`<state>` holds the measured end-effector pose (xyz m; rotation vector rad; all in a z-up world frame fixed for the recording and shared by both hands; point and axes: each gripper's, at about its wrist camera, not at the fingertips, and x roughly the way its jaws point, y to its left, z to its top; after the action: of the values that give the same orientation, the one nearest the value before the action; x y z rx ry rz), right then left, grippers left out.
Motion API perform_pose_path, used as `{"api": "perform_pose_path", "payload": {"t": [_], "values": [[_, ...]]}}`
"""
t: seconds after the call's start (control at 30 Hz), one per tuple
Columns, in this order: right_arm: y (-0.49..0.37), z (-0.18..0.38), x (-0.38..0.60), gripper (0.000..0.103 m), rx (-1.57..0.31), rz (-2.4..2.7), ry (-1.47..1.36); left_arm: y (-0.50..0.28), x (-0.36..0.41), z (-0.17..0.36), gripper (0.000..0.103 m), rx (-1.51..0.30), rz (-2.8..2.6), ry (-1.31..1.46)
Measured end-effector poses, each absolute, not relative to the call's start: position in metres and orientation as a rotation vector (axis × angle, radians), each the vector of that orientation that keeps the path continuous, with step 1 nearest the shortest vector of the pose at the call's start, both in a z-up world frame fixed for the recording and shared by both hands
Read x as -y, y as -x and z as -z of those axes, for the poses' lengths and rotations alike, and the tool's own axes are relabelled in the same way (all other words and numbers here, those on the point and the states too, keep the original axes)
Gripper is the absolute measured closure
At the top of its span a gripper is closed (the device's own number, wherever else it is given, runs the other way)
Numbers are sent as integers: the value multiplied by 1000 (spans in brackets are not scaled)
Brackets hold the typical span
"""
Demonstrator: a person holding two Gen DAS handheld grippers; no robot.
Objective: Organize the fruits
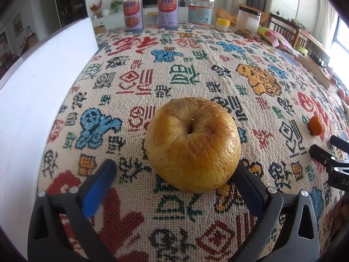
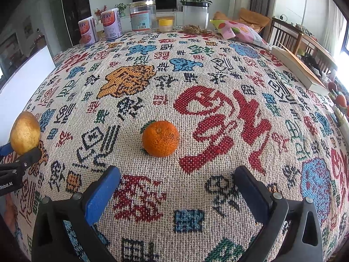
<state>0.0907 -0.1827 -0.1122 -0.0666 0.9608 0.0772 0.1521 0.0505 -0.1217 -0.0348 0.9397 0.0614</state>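
Observation:
A wrinkled yellow-brown apple [image 1: 193,144] rests on the patterned tablecloth [image 1: 187,69], stem dimple up. My left gripper [image 1: 175,163] is open around its near side: the right pad [image 1: 248,187] is at the apple's skin, the left pad [image 1: 100,187] stands well clear. In the right wrist view the apple [image 2: 25,133] shows at the far left with the left gripper's fingers [image 2: 19,163] under it. A small orange mandarin [image 2: 160,138] lies on the cloth just ahead of my right gripper [image 2: 178,171], which is open and holds nothing. The mandarin [image 1: 315,125] also shows at the right of the left wrist view.
A white board [image 1: 32,100] stands along the table's left side. Two printed cans [image 1: 133,14], a glass jar [image 1: 200,11] and a black-lidded jar [image 1: 248,20] line the far edge. A snack bag [image 2: 240,31], a book [image 2: 298,67] and red fruits [image 2: 340,100] sit at the right.

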Motion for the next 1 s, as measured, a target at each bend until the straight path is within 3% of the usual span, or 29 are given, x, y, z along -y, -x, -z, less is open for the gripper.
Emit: {"api": "perform_pose_path", "payload": {"t": [1.0], "values": [[-89,112,185,0,-955,-89,62,-153,-50,122,1,-939,-65,34]]}}
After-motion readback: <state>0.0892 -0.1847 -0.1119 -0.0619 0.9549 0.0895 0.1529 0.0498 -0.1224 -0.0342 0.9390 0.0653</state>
